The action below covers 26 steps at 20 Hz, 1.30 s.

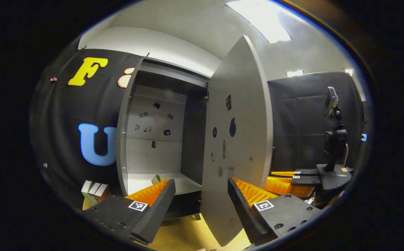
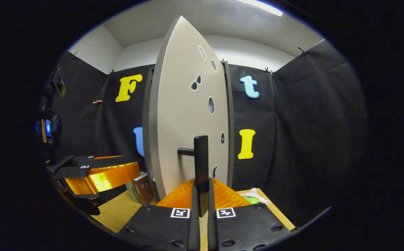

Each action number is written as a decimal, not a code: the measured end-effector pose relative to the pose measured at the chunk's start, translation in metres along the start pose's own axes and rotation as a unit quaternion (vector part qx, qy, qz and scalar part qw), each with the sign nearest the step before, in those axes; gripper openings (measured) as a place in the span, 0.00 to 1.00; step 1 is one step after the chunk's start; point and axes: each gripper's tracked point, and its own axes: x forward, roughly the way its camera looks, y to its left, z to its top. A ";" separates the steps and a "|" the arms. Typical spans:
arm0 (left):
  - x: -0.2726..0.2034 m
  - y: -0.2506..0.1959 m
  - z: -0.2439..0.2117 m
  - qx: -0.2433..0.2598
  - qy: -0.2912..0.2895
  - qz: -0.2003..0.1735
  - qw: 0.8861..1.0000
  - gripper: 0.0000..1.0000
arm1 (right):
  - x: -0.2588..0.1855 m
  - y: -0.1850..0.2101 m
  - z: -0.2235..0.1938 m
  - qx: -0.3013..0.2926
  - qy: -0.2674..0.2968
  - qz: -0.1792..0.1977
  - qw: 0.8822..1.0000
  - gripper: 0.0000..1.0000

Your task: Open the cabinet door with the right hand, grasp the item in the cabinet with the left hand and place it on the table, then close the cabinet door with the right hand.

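The grey cabinet (image 1: 153, 139) stands with its door (image 1: 238, 139) swung wide toward me. On its lower shelf lies a small pale-green item (image 1: 157, 179), partly hidden behind my left finger. My left gripper (image 1: 201, 182) is open in front of the shelf, a short way out from the opening, with nothing between its fingers. In the right gripper view the door (image 2: 184, 115) is seen nearly edge-on, and my right gripper (image 2: 202, 183) is shut on its black bar handle (image 2: 201, 160). The right gripper (image 1: 285, 179) also shows behind the door's outer edge, and the left gripper (image 2: 132, 167) beside the door.
Several books (image 1: 93, 191) (image 2: 140, 188) stand on the wooden table (image 1: 188, 230) left of the cabinet. A small green and white object (image 2: 252, 198) lies on the table (image 2: 118, 209) to the right. A dark stand with a device (image 1: 334, 139) rises at the far right.
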 end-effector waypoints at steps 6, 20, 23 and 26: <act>0.038 -0.009 -0.010 -0.009 0.010 0.002 1.000 0.95 | -0.001 -0.014 0.000 0.003 0.001 -0.014 1.000 0.12; 0.109 -0.009 -0.022 0.014 0.020 0.051 0.998 0.92 | -0.004 -0.026 0.002 -0.004 0.000 0.020 1.000 0.11; 0.128 0.003 -0.024 0.017 0.021 0.060 0.998 0.95 | -0.004 -0.026 -0.003 -0.012 0.007 0.036 0.999 0.12; 0.151 0.031 -0.019 0.054 0.025 0.085 0.995 0.94 | -0.008 -0.020 -0.002 -0.005 0.006 0.058 0.998 0.12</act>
